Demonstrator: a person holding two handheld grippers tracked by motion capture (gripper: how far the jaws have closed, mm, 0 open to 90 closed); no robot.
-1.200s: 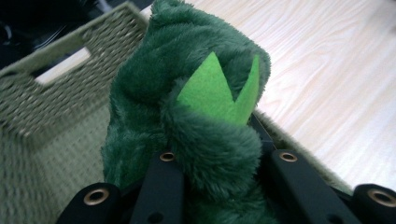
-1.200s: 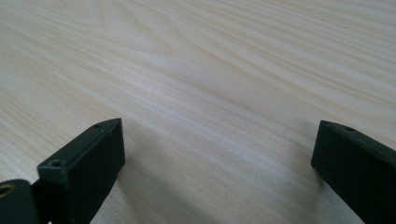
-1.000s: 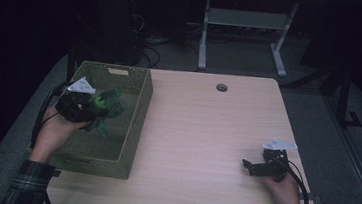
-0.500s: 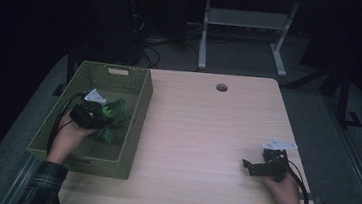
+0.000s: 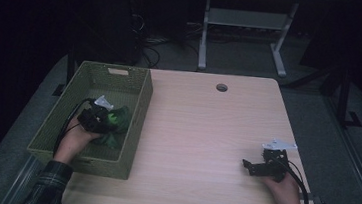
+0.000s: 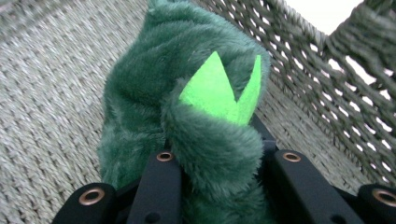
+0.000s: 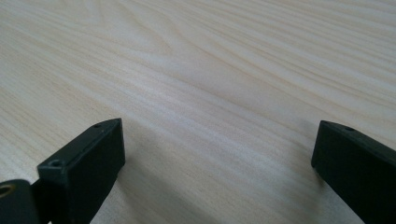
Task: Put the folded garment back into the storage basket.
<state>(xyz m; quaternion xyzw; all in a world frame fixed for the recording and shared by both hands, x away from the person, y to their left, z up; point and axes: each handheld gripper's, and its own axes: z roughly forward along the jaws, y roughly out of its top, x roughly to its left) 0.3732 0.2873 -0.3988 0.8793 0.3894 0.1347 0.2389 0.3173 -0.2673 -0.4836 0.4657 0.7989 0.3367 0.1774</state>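
Note:
A dark green plush toy (image 5: 115,119) with bright green felt spikes (image 6: 219,93) sits low inside the olive woven basket (image 5: 136,128). My left gripper (image 5: 104,119) is down in the basket and shut on the toy. In the left gripper view the plush bulges between the two black jaws of the left gripper (image 6: 215,149), which press on its sides. The basket's woven floor and wall (image 6: 327,93) lie right behind it. My right gripper (image 5: 255,160) rests at the table's front right. Its jaws stand wide apart over bare wood in the right gripper view (image 7: 219,135), with nothing between them.
The light wooden table (image 5: 206,134) has a round cable hole (image 5: 221,88) near its far edge. The basket takes up the left edge of the table. A white stand (image 5: 247,23) and cables are on the dark floor beyond.
My left hand has sunk into the basket with the plush toy and shifted a little right. The right hand and gripper have stayed in place.

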